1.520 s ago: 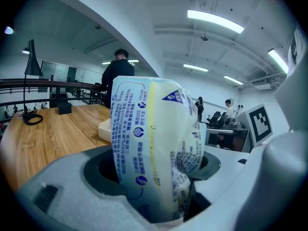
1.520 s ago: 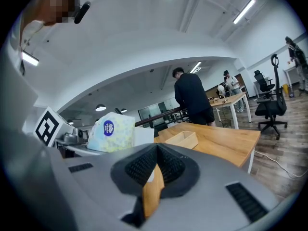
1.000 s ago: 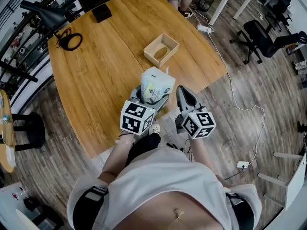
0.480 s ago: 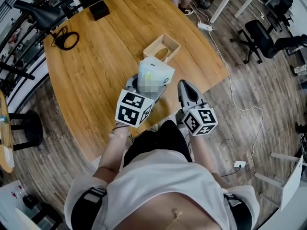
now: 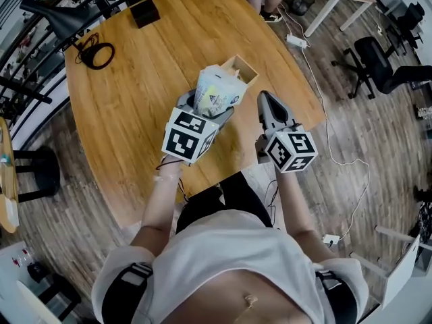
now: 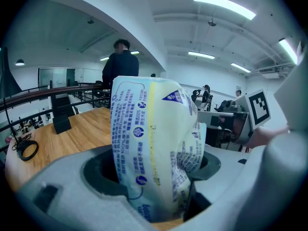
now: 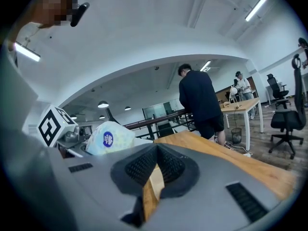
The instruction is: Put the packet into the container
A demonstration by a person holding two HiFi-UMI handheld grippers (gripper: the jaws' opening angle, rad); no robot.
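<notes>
Over the near right part of the light wooden desk (image 5: 135, 100), the left gripper (image 5: 208, 110) (image 6: 154, 177) is clamped on the one white-and-yellow printed plastic packet (image 5: 217, 92) (image 6: 149, 138). The packet stands upright between the jaws, held clear above the desk. Just to its right, the right gripper (image 5: 265, 100) (image 7: 155, 170) is empty, its jaws closed together. Beyond the packet, towards the desk's right edge, sits the single open light wooden box container (image 5: 248, 71), its near side hidden behind the packet in the head view. There are two grippers, one packet and one container. One black cable coil (image 5: 98, 49) lies near the far left corner.
</notes>
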